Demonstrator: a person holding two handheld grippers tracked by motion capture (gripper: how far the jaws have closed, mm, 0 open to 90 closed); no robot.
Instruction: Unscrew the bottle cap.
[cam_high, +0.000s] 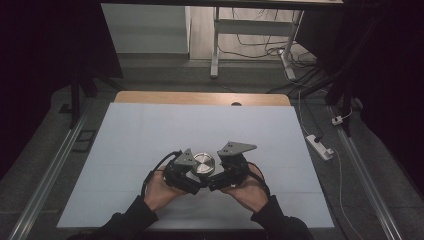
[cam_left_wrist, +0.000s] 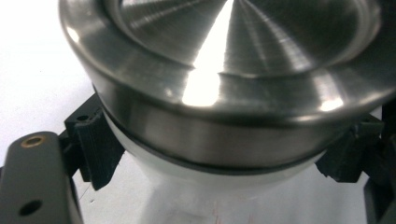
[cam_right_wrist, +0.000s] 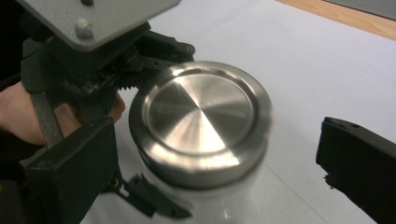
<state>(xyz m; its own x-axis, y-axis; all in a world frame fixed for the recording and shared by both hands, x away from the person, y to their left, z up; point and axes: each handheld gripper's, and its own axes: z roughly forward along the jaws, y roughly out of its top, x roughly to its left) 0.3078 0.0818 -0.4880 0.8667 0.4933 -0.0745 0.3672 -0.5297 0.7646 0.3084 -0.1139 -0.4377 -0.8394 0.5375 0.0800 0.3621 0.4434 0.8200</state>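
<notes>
From the high view I see both of my grippers brought together at the near middle of the bench (cam_high: 150, 130), which is covered by a pale sheet with a strip of bare wood along its far edge. Between them stands a jar (cam_left_wrist: 205, 186) with a whitish body and a round, brushed-metal lid (cam_high: 204, 163). My left gripper (cam_high: 186, 175) comes in from the left, held in the left hand (cam_high: 159, 190), and its jaws stand part-open on either side of the jar's body just under the lid: in the left gripper view one ribbed pad (cam_left_wrist: 100, 149) sits tight against the white wall at the left and the other at the right, so they appear to clasp the jar. My right gripper (cam_high: 225, 175) comes in from the right, held in the right hand (cam_high: 250, 190). In the right gripper view its jaws stand wide apart, one at the near left and one at the right edge, with the lid between them and a clear gap of pale sheet before the right one; they hold nothing. Beyond the bench, on the floor, I see a white desk frame (cam_high: 216, 45), loose cables and a power strip (cam_high: 320, 146) at the right.
</notes>
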